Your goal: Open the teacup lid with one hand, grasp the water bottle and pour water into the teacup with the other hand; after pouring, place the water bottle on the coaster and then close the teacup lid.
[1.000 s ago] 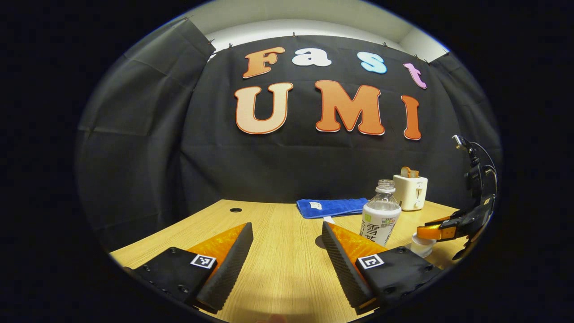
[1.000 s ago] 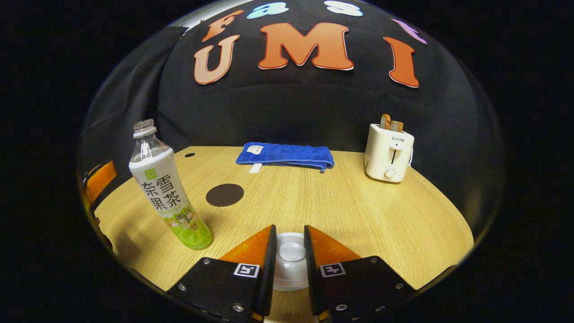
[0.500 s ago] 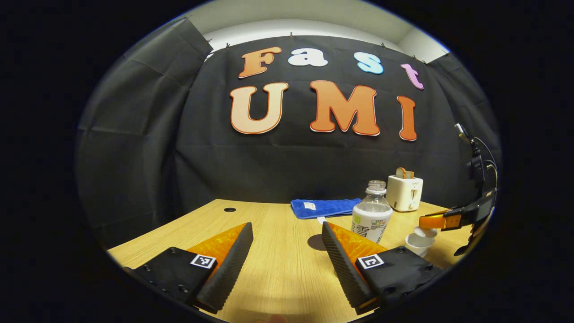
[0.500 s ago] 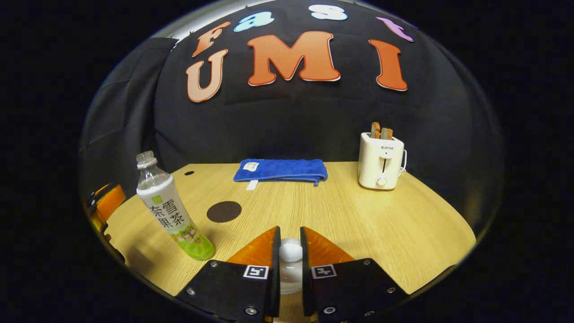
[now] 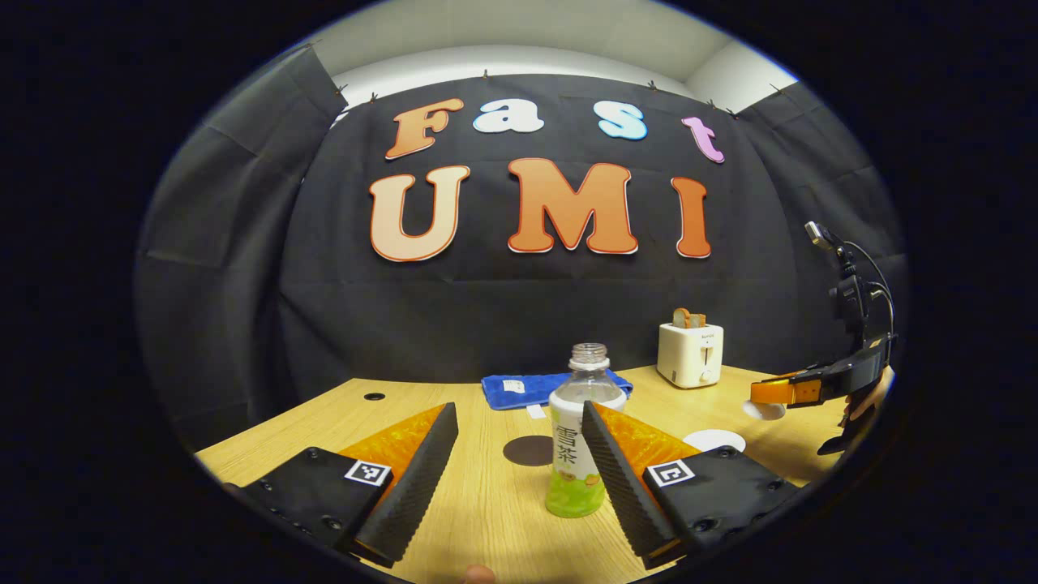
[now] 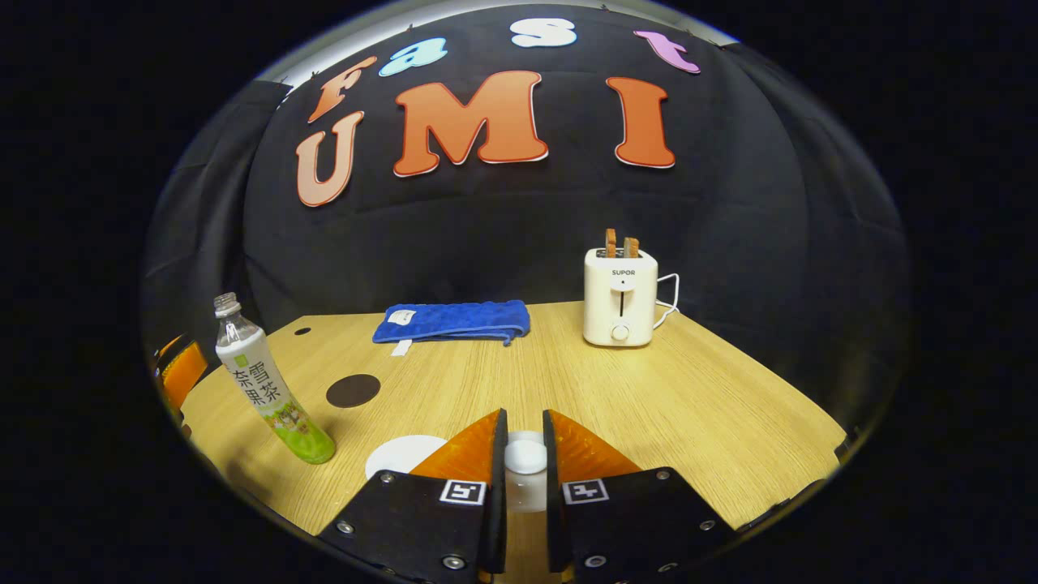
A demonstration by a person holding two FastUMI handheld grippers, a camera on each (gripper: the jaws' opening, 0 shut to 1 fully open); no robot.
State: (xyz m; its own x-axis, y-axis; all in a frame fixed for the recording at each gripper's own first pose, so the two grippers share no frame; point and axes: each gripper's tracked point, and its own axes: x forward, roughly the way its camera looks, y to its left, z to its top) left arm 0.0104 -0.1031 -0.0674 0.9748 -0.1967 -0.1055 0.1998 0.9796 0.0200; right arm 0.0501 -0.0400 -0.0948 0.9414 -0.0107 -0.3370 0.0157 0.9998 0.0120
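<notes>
The water bottle (image 5: 577,454) stands upright and uncapped on the table, between the fingers of my open left gripper (image 5: 519,410) and close to the right finger, not touching. It also stands at the left of the right gripper view, bottle (image 6: 263,385). My right gripper (image 6: 523,418) is shut on the knob of the white teacup lid (image 6: 525,457), held up off the cup. The uncovered white teacup (image 6: 401,456) sits lower left of those fingers. In the left gripper view the teacup (image 5: 714,440) sits below the right gripper (image 5: 758,393) and lid (image 5: 765,410). The dark round coaster (image 5: 527,450) lies behind the bottle.
A folded blue towel (image 6: 450,321) lies at the back of the wooden table (image 6: 689,405). A white toaster (image 6: 620,296) with toast stands at the back right. The left gripper's orange finger (image 6: 182,373) shows at the far left edge.
My right gripper shut on the lid knob, lifted the lid off the teacup and carried it aside. My left gripper swung toward the bottle, which now stands between its open fingers.
</notes>
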